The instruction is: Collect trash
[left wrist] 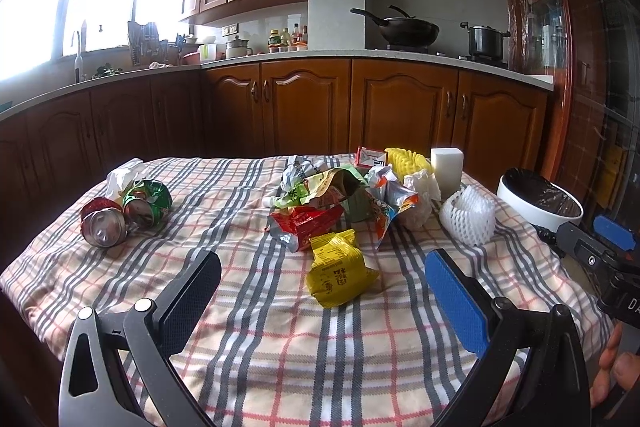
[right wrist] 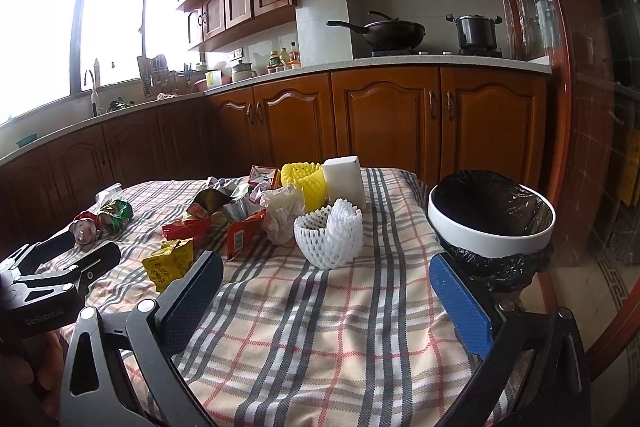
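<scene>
Both my tools hang over the surface (left wrist: 248,339) with fingers apart, left tool (left wrist: 322,279) behind the yellow wrapper (left wrist: 338,275), right tool (right wrist: 326,279) with the bin (right wrist: 492,223) at 1 o'clock.

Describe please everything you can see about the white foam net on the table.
The white foam net is a soft mesh fruit sleeve, looking like foamed plastic with diamond-shaped holes. It is empty and curled into an open cup shape, its opening facing up and toward the left. It rests on the checked tablecloth, between the trash pile and the bin. A crumpled white plastic bag lies close at its left; whether they touch is unclear. No fingers touch it.
</scene>
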A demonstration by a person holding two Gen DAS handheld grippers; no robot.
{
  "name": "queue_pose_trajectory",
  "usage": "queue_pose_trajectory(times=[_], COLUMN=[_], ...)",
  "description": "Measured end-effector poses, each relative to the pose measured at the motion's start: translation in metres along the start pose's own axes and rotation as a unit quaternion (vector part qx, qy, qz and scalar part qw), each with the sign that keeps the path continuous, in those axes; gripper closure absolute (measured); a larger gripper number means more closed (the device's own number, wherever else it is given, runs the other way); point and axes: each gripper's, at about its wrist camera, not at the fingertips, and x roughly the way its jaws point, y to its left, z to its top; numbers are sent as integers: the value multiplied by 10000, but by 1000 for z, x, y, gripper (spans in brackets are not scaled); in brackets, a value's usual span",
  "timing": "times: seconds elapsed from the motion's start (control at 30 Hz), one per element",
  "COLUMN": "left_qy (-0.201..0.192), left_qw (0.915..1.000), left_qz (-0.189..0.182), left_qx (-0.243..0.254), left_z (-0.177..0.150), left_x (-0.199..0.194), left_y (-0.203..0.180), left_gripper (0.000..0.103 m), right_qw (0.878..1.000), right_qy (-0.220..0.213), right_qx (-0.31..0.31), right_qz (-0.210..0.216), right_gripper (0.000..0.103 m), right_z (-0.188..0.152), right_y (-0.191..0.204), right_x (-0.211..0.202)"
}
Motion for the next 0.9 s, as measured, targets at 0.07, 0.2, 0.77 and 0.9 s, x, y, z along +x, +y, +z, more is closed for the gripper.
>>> queue_pose_trajectory(times=[0.07,0.2,0.77,0.9], left_qy=[9,27,118,156], left_qw=[10000,10000,9999,9999], left_qz=[-1,3,1,-7], left_qx=[-3,-5,-1,-11], left_z=[0,-1,0,0], left_x=[1,2,10,13], left_y=[0,-1,-1,-2], left_gripper=[1,1,1,1], right_qw=[10000,10000,9999,9999], right_qy=[9,20,86,102], right_qx=[3,13,71,91], right_qz=[3,13,53,64], right_gripper=[0,0,0,0], right_z=[0,0,-1,-1], right_y=[0,0,-2,-3], right_x=[0,1,5,6])
